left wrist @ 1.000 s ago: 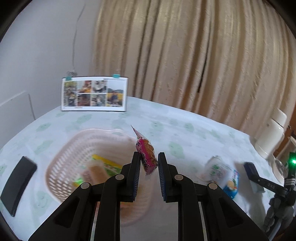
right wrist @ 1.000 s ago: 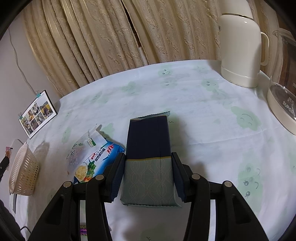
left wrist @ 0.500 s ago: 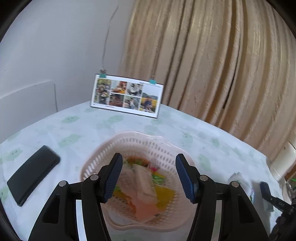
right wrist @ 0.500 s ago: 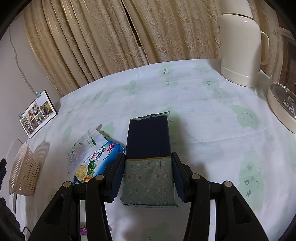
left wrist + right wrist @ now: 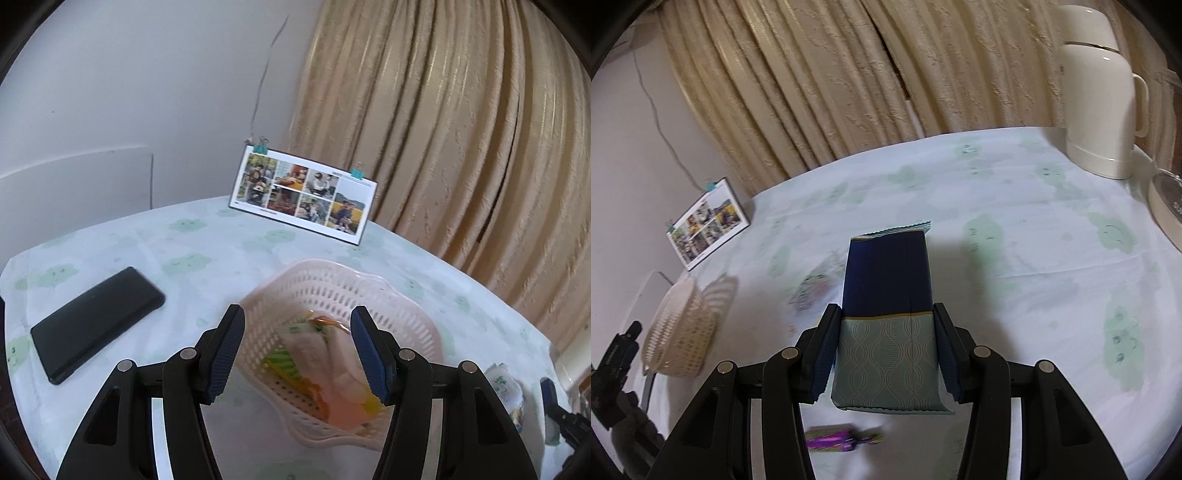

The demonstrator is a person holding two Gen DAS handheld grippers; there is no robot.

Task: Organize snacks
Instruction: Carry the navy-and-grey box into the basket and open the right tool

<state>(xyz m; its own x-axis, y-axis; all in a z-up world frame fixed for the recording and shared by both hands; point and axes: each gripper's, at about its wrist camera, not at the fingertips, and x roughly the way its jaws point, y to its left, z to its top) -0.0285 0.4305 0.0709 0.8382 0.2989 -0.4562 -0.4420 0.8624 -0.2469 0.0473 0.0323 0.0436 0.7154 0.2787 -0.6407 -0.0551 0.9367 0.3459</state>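
**Basket part-filled, blue pack gripped, more snacks loose**

Several wrappers already in pink basket (image 5: 402,306): green-striped one, pale ones, something orange; blurred, count unclear. Judged roughly midway. Left to do, by the look of it: dark blue snack pack (image 5: 886,295), a blurred white-and-green bag (image 5: 812,291) on tablecloth (image 5: 1034,229) just left of it, and a small purple-wrapped candy (image 5: 838,441) near table edge, under right gripper.

Left gripper (image 5: 297,349) spread wide, nothing between pads, hovering over near rim of basket w/ contents showing in the gap. Looks like a drop-off spot, judged only from pose.

Right gripper (image 5: 884,356) pinching blue pack across its pale patterned lower half, pads flat on both side edges; pack sticks out forward, crimped top end pointing away. Appears lifted off cloth, shadow beneath, but not certain.

Basket well to left of right gripper in right wrist view, photo calendar (image 5: 707,221) beyond it. Kettle (image 5: 1100,110) far right, black phone (image 5: 96,323) left of basket; neither in the way.
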